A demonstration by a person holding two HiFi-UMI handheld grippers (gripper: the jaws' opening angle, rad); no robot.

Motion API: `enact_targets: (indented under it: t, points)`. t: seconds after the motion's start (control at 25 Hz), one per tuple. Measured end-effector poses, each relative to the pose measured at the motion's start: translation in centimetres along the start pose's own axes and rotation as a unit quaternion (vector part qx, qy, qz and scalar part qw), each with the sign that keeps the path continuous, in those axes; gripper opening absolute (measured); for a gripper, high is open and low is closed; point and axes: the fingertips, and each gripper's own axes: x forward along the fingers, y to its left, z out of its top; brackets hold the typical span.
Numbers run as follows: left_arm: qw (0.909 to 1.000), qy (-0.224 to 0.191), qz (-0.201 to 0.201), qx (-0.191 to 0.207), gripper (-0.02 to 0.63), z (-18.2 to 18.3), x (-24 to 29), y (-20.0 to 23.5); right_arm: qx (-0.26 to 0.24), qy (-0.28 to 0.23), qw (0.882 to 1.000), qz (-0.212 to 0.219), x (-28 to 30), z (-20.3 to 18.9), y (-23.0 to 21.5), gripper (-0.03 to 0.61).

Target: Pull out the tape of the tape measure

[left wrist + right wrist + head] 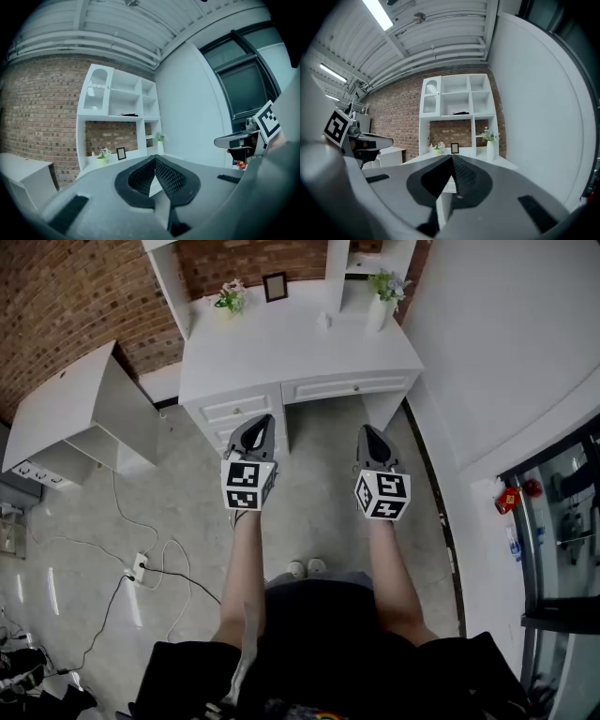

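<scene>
While its grey jaws meet at the tips with nothing between them, the left gripper points level at a white wooden desk. The right gripper is held beside it, well apart, jaws likewise pressed together and empty. No view shows the tape measure.

Both shallow drawers under the desktop are shut. On the desktop a small pot of pale flowers stands near the left back corner. A dark picture frame stands just beside it. A tall white vase with a green sprig stands at the right. In the white open shelf unit above the desk, the middle compartment holds a low dark object too small to identify. A white power strip with cables lies on the grey floor at the left.
</scene>
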Motion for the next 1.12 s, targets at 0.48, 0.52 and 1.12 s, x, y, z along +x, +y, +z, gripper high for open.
enact_targets:
  t: [0.48, 0.52, 1.12]
  points:
    - [0.9994, 0.024, -0.012, -0.022, 0.011, -2.1, 0.6, -0.4, 0.011, 0.013, 1.000, 0.018, 0.4, -1.0, 0.5, -0.002]
    - [0.9994, 0.022, -0.013, -0.024, 0.011, -2.1, 0.6, -0.3, 0.011, 0.012, 1.000, 0.021, 0.5, -1.0, 0.6, -0.002]
    - [0.9985, 0.009, -0.025, -0.047, 0.185, -2.6, -0.1, 0.4, 0.039, 0.020, 0.998, 0.040, 1.2, -1.5, 1.4, 0.164]
